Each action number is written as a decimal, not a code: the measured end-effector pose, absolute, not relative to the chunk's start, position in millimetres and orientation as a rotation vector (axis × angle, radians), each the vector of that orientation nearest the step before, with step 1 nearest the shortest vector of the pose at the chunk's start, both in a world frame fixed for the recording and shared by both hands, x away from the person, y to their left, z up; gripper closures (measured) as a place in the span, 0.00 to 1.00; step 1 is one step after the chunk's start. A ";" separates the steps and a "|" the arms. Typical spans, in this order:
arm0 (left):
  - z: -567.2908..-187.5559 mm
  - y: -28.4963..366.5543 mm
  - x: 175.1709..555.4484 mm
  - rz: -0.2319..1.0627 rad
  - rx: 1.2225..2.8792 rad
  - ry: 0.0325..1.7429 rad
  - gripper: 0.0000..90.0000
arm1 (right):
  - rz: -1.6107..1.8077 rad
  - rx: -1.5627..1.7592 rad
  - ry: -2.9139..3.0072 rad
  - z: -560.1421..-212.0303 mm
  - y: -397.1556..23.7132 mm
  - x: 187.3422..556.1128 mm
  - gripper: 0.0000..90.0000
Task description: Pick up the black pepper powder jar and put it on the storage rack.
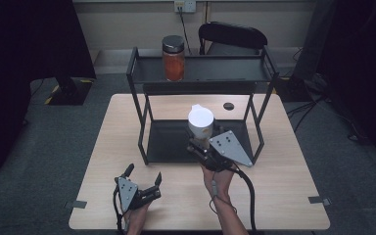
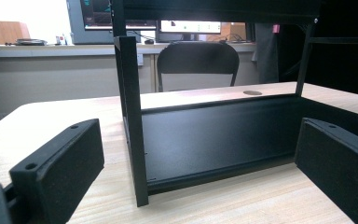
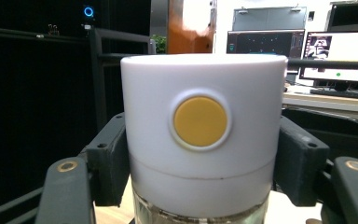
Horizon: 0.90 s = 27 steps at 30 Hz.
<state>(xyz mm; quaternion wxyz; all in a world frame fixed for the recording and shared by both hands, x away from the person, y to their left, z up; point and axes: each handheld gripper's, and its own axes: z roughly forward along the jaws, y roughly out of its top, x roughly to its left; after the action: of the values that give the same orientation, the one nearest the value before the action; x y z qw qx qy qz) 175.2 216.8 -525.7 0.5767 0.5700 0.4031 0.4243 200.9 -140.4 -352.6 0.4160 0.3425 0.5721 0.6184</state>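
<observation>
Inspection from the high view finds a light wooden counter (image 1: 103, 161) carrying a black two-tier metal rack (image 1: 201, 73). On the rack's upper shelf, toward its left end, we note an upright glass jar (image 1: 173, 58) with a dark lid and orange contents.

We see the right tool (image 1: 197, 142) at the front of the rack's lower tier, over the black bottom tray (image 1: 164, 142), clamped on a container with a white lid (image 1: 200, 121). In the right gripper view we confirm the grip: the two black jaws press the white lid (image 3: 200, 135) from either side, just above a clear glass body visible at the bottom edge. A round yellow button sits in the centre of the lid's near face. We cannot tell whether the container's base touches the tray or hangs above it.

We find the left tool (image 1: 143, 177) near the counter's front edge, left of the rack and well apart from it, held in the person's left hand. Its jaws stand wide apart with nothing between them. In the left gripper view we look between those spread jaws at the rack's front left post (image 2: 130, 116) and the tray (image 2: 214, 135) behind it.

Beyond the counter we record a black chair (image 1: 232, 36).
</observation>
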 end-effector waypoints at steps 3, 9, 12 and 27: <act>-525.8 216.8 175.1 0.994 1.334 0.943 0.01 | 1.561 0.856 1.424 -344.9 -143.5 204.8 0.33; -525.9 216.7 175.1 0.994 1.333 0.943 0.01 | 1.563 0.859 1.423 -326.1 -149.9 216.3 0.34; -525.8 216.8 175.0 0.995 1.334 0.943 0.01 | 1.566 0.861 1.421 -317.6 -152.6 222.5 0.34; -526.0 216.4 175.0 0.996 1.332 0.944 0.01 | 1.550 0.829 1.408 -273.8 -154.7 236.3 0.34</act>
<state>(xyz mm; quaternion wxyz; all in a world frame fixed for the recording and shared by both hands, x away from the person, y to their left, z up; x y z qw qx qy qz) 175.0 216.4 -526.0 0.5767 0.5690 0.4033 0.4255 236.3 -154.7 -273.8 0.4301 0.3321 0.5644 0.6214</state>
